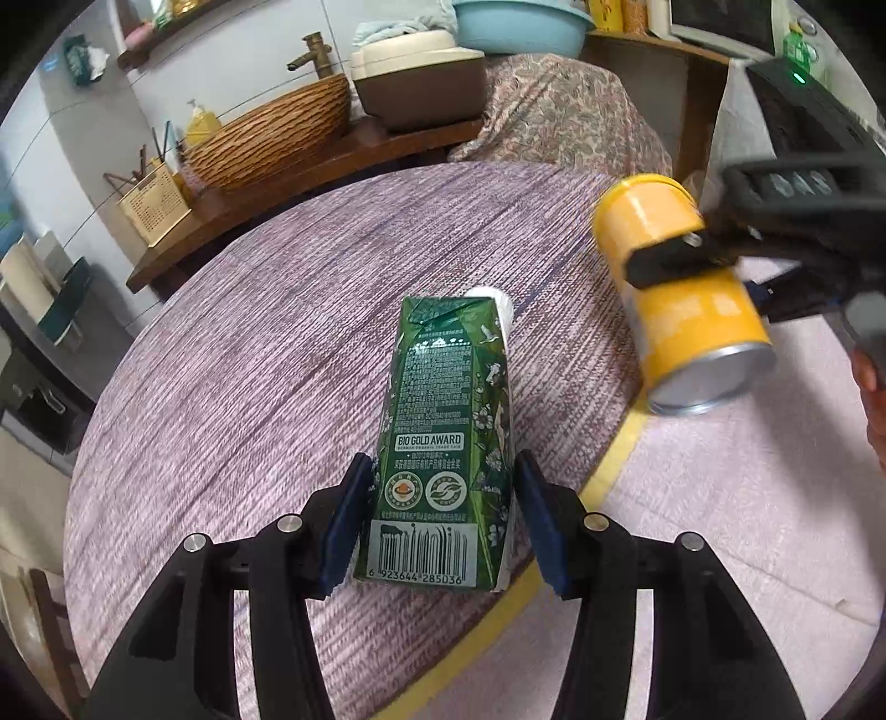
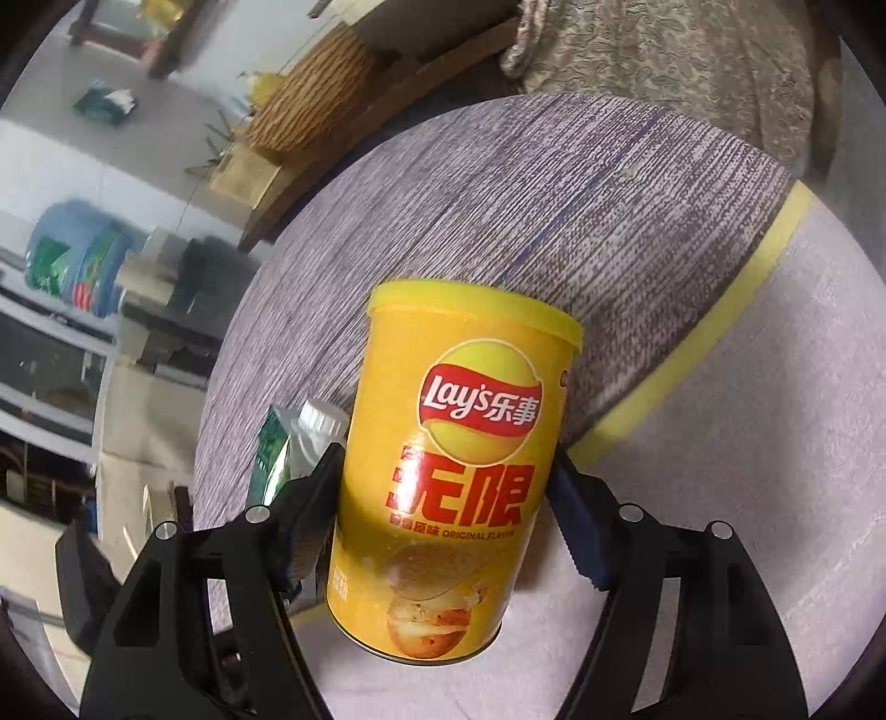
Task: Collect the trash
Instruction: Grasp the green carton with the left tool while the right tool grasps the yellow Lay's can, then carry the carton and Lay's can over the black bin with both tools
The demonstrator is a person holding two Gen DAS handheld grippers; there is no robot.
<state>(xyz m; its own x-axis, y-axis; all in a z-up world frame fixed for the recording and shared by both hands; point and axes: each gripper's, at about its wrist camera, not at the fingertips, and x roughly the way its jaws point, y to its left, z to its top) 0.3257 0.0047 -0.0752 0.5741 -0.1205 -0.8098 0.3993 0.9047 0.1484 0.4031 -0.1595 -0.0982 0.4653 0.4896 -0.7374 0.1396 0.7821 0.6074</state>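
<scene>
A green drink carton (image 1: 443, 399) with a white cap (image 1: 498, 302) sits between the blue pads of my left gripper (image 1: 443, 459), barcode end toward the camera; the jaws are shut on its lower sides. In the right wrist view a corner of the carton (image 2: 271, 448) shows at the left. My right gripper (image 2: 447, 451) is shut on a yellow Lay's chip can (image 2: 459, 443), yellow lid pointing away. The left wrist view shows this can (image 1: 692, 327) tilted in the air above the table at the right, one black finger (image 1: 675, 263) across its side.
Below both grippers is a round table in purple-grey woven cloth (image 1: 249, 360), with a yellow tape strip (image 1: 614, 465) bordering a pale pink part (image 1: 747, 526). Behind stand a wooden shelf with a woven basin (image 1: 277, 133), a blue basin (image 1: 515, 25) and a floral-covered seat (image 1: 565, 111).
</scene>
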